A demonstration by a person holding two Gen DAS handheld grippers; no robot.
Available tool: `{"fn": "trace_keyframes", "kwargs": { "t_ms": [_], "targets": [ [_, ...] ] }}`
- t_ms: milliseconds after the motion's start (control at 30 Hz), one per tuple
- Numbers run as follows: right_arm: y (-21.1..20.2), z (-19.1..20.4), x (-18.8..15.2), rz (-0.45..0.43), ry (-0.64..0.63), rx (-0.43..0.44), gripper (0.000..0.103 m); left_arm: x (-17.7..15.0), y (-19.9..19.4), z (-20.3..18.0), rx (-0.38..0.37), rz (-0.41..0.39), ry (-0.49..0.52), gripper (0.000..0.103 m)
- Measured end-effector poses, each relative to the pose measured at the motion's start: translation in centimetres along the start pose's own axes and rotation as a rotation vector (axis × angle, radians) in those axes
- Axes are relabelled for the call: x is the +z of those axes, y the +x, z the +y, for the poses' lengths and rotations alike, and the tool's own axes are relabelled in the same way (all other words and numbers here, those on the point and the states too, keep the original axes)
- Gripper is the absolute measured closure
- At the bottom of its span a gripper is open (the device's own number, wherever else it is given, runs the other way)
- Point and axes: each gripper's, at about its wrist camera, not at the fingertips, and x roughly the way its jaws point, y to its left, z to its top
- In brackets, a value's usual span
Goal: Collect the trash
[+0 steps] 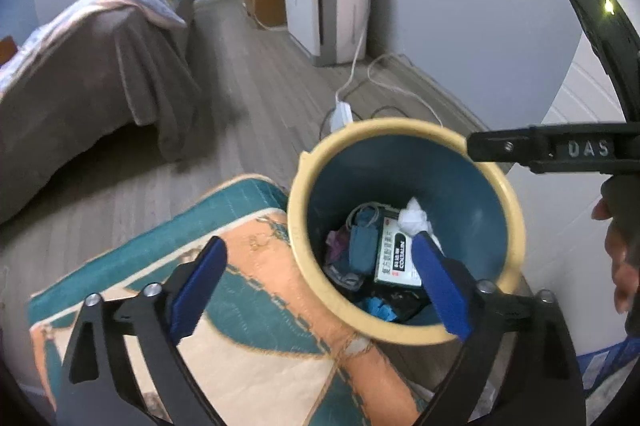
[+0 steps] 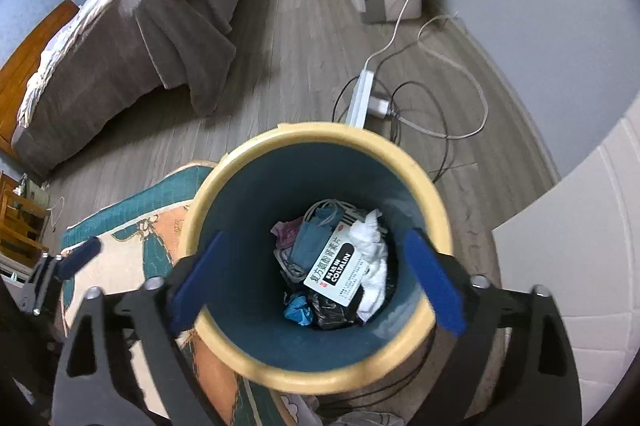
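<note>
While both hand-held grippers hovered over the bin point(image 2: 312, 358), the left point(image 1: 320, 286) and right point(image 2: 316, 282) stood wide open and empty; the tissue point(image 2: 372, 258) and box point(image 2: 336, 274) lay inside. A careless withdrawal could likely clip the rim and tip it. Deeper trash was dark, hard to identify.

Right hand-held gripper point(image 2: 316, 282) gapes empty above yellow-rimmed bin point(image 2: 400, 150); crumpled tissue point(image 2: 374, 258) and medicine box point(image 2: 336, 274) lie inside.
</note>
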Motion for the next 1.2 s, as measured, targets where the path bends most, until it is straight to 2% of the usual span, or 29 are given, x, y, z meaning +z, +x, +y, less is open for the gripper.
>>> {"fn": "trace_keyframes", "kwargs": {
  "t_ms": [67, 200, 333, 500, 633, 733, 933, 1200],
  "targets": [
    [-1.9, 0.0, -0.6, -0.020, -0.006, -0.023, 0.006, 0.2, -2.1, 0.1, 0.017, -0.021, -0.006, 0.006],
    [-5.7, -0.2, -2.4, -0.069, -0.014, -0.084, 0.006, 0.8, -5.7, 0.3, 0.009, -0.044, -0.048, 0.005],
    [-8.2, 0.0, -4.4, -0.100, -0.027, -0.099, 0.006, 1.0, -8.9, 0.2, 0.007, -0.056, -0.079, 0.005],
    [-11.2, 0.5, -6.7, -0.163, -0.060, -0.157, 0.006, 0.2, -12.2, -1.0, 0.096, -0.080, -0.043, 0.005],
    [-13.6, 0.8, -7.9, -0.239, -0.054, -0.144, 0.006, -1.1, -14.1, -1.6, 0.120, -0.081, -0.021, 0.005],
    [-14.2, 1.3, -8.7, -0.263, -0.065, -0.142, 0.006, -1.8, -14.8, -1.4, 0.125, -0.094, -0.047, 0.005],
    [-13.1, 2.9, -9.0, -0.226, -0.136, -0.200, 0.006, -1.9, -14.7, -0.8, 0.104, -0.161, -0.084, 0.005],
    [-13.7, 3.1, -9.3, -0.262, -0.130, -0.206, 0.006, -2.1, -14.2, -0.8, 0.113, -0.170, -0.050, 0.005]
  ]
}}
